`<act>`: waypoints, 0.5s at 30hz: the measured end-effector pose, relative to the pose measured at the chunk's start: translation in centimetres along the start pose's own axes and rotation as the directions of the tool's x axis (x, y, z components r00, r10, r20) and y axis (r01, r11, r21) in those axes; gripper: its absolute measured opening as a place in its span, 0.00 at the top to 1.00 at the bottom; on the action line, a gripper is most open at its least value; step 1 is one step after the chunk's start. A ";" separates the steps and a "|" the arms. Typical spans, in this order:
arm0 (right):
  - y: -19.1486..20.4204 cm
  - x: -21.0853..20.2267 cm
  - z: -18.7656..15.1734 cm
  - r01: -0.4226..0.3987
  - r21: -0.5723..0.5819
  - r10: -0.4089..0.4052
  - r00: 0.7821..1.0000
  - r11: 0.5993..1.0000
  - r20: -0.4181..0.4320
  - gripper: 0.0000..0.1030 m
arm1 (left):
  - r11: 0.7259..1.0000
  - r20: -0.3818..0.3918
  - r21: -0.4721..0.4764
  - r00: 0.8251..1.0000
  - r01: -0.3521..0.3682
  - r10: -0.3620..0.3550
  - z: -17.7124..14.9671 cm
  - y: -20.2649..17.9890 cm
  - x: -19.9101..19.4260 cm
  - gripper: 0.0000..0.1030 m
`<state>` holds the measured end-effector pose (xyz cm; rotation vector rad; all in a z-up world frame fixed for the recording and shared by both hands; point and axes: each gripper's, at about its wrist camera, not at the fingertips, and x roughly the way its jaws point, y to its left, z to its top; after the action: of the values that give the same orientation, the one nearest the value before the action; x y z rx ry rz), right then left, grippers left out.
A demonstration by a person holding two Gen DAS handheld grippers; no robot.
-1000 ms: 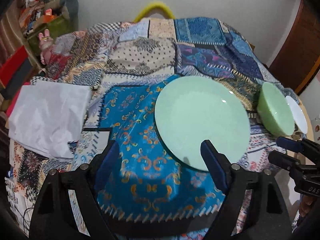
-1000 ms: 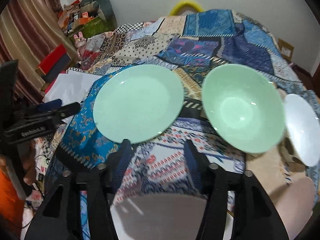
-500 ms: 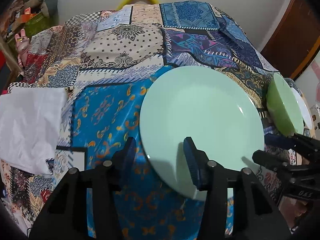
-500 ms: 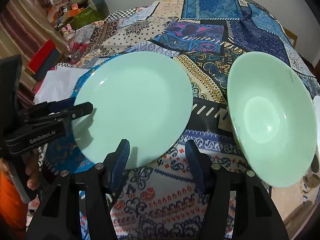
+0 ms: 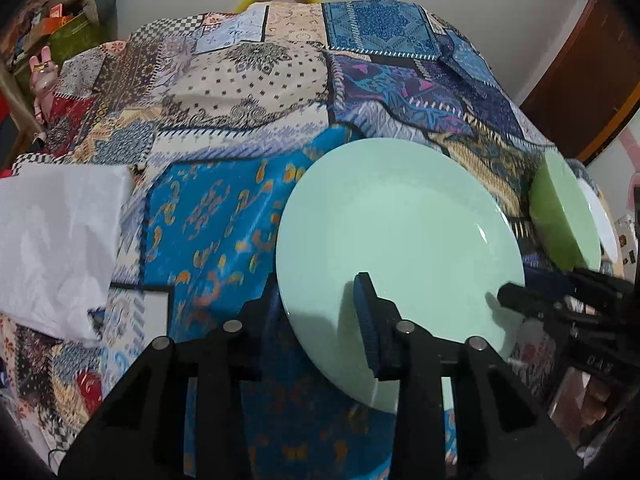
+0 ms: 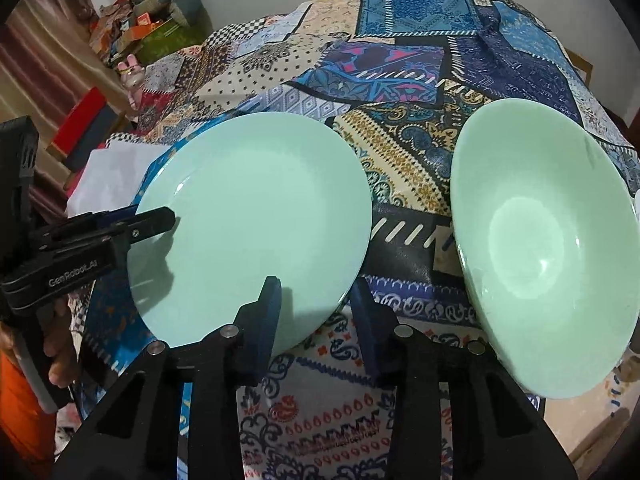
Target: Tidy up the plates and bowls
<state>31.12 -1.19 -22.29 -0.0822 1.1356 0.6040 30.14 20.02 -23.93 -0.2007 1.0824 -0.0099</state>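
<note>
left hand-held gripper (image 5: 320,304): jaws just closing, straddling green plate (image 5: 400,224) rim at 7 o'clock | right hand-held gripper (image 6: 316,312): closing likewise at 5 o'clock | green bowl (image 6: 536,248) at plate's 3 o'clock

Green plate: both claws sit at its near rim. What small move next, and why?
Probably finish closing both claws, then lift. The left claw and right claw each straddle the rim of the green plate, one finger over it, one outside. Their jaws have just been closing, but a firm pinch isn't visible.
</note>
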 end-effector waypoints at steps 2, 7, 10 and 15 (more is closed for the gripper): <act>0.3 -0.1 -0.4 -0.011 -0.014 0.011 1.000 1.000 -0.011 0.68 | 1.000 -0.007 0.008 1.000 -0.017 0.018 -1.3 -0.1 -0.8 0.66; 1.8 -0.4 -1.7 -0.049 -0.063 0.046 0.998 0.997 -0.044 0.69 | 1.000 -0.021 -0.012 1.000 -0.023 0.023 -5.2 0.4 -3.1 0.66; 2.9 -0.7 -2.8 -0.067 -0.102 0.060 0.996 0.993 -0.068 0.69 | 0.999 -0.029 -0.038 0.999 -0.025 0.024 -7.3 0.7 -4.5 0.66; 3.6 -1.0 -3.9 -0.080 -0.157 0.066 0.993 0.984 -0.096 0.73 | 0.998 -0.054 -0.056 0.999 -0.010 0.007 -9.5 0.9 -5.8 0.66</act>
<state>25.90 0.05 -22.30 -0.2084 1.1803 0.7631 18.97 20.04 -23.34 -0.2478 1.1380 0.0227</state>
